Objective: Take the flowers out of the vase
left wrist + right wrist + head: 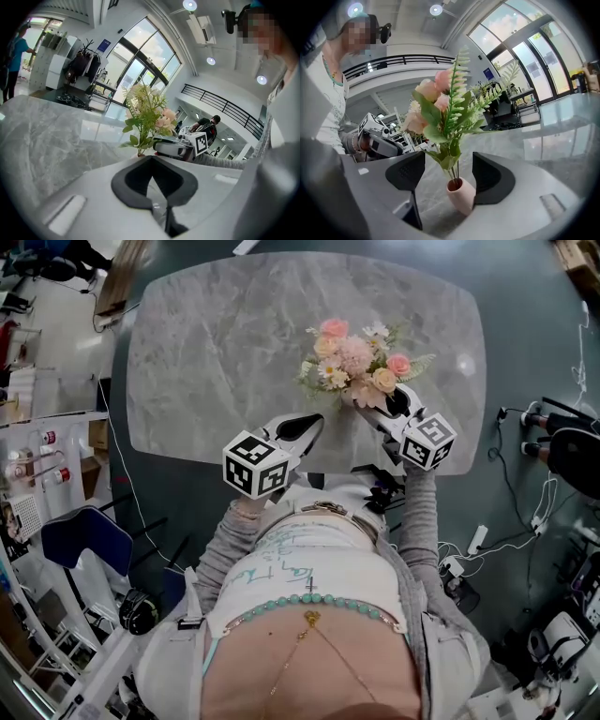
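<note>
A bouquet of pink, cream and white flowers [356, 357] with green fern stands in a small pink vase [461, 196] on the grey marble table [216, 343]. My right gripper [377, 405] is at the vase's base, open. In the right gripper view [449, 171] the vase sits between the two dark pads, close against the right one, and the stems [452, 161] rise between them. My left gripper [314, 423] hovers at the table's near edge, left of the vase, and looks shut and empty [152, 176]. From it the flowers [147, 110] stand just ahead.
The vase stands near the table's front edge, with bare marble behind and to the left. A blue chair [84, 535] and shelves [37, 456] are on the left. Cables and equipment [562, 446] lie on the floor to the right.
</note>
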